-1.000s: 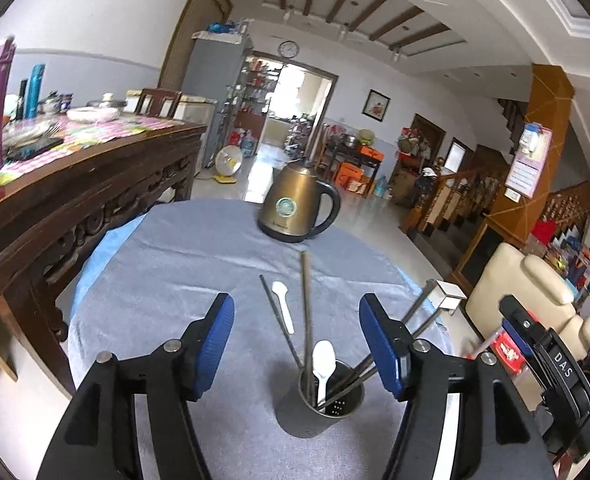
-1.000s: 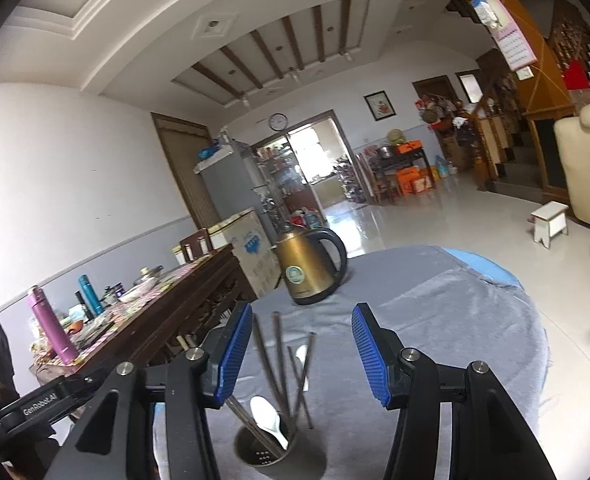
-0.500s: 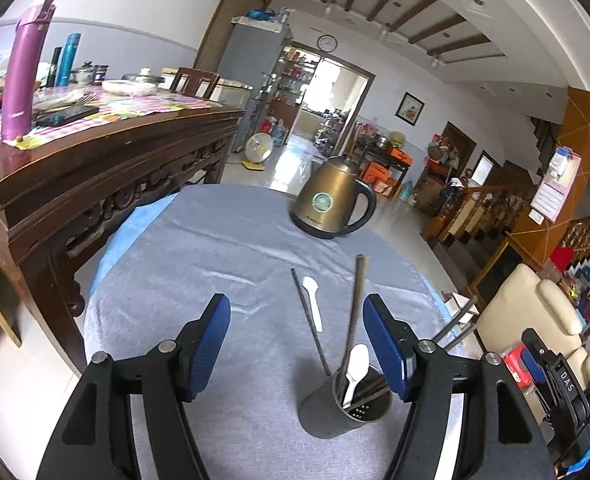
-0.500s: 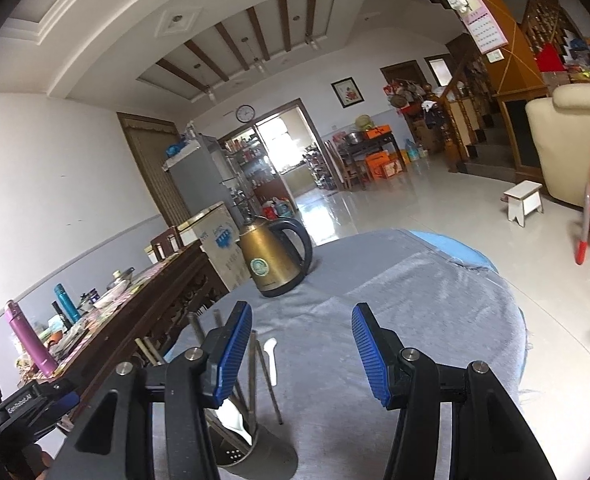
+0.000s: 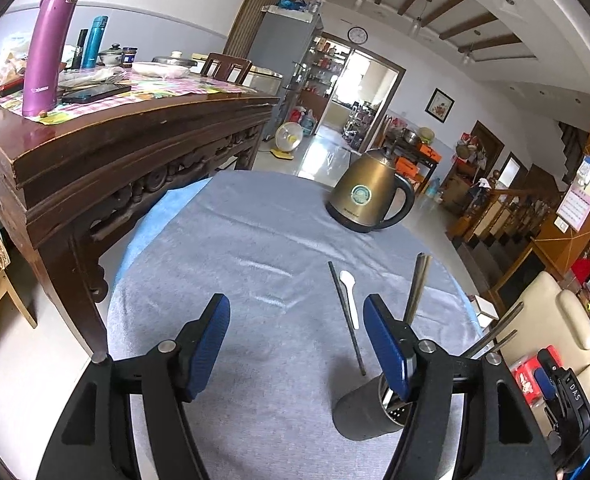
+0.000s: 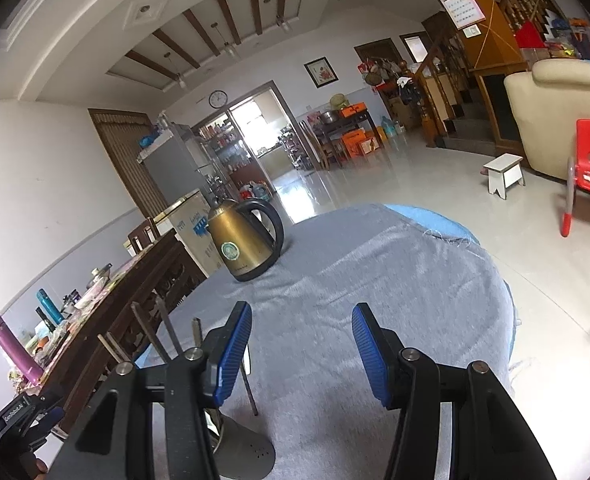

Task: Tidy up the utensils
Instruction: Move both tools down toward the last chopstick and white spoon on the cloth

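A grey utensil cup (image 5: 361,414) stands on the grey cloth at the lower right of the left wrist view, partly behind my right finger; several chopsticks (image 5: 417,288) stick out of it. A dark chopstick (image 5: 345,312) and a small white spoon (image 5: 351,296) lie flat on the cloth beyond it. My left gripper (image 5: 295,344) is open and empty, above the cloth to the left of the cup. In the right wrist view the cup (image 6: 247,452) sits at the lower left behind my left finger, with chopsticks (image 6: 167,332) rising from it. My right gripper (image 6: 301,354) is open and empty.
A gold kettle (image 5: 369,196) stands at the far side of the round table (image 5: 231,240); it also shows in the right wrist view (image 6: 243,242). A dark wooden sideboard (image 5: 107,148) with bottles stands left. A cream armchair (image 5: 551,320) is right of the table.
Both grippers have moved up and back from the cup. In the left view the cup slid to the lower right; in the right view it slid to the lower left.
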The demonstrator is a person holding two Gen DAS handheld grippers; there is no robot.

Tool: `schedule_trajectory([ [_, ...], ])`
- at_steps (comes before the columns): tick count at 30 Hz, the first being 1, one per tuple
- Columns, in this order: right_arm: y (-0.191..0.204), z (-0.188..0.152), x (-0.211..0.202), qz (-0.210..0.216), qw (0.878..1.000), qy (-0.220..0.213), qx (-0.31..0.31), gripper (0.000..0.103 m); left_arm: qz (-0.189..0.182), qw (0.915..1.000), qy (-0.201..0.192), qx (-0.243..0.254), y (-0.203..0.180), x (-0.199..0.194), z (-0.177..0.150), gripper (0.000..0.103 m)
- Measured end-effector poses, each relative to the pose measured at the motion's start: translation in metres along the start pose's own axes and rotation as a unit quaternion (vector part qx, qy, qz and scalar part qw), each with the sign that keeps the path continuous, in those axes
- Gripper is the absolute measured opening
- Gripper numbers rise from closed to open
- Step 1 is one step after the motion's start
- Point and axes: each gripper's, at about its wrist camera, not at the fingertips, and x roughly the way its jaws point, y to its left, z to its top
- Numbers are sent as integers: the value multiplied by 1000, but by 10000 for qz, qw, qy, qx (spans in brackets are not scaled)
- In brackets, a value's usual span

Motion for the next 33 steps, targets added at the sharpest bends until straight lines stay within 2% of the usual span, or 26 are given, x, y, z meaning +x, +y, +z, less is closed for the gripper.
schedule_trajectory([
  [11,-12,-7,20,-162,9996,221,114,56,225,9994,226,-125,11,24,-3,70],
  [33,-20,-15,43,-261,9984,491,136,56,422,9973,561,-228,19,49,-12,70],
])
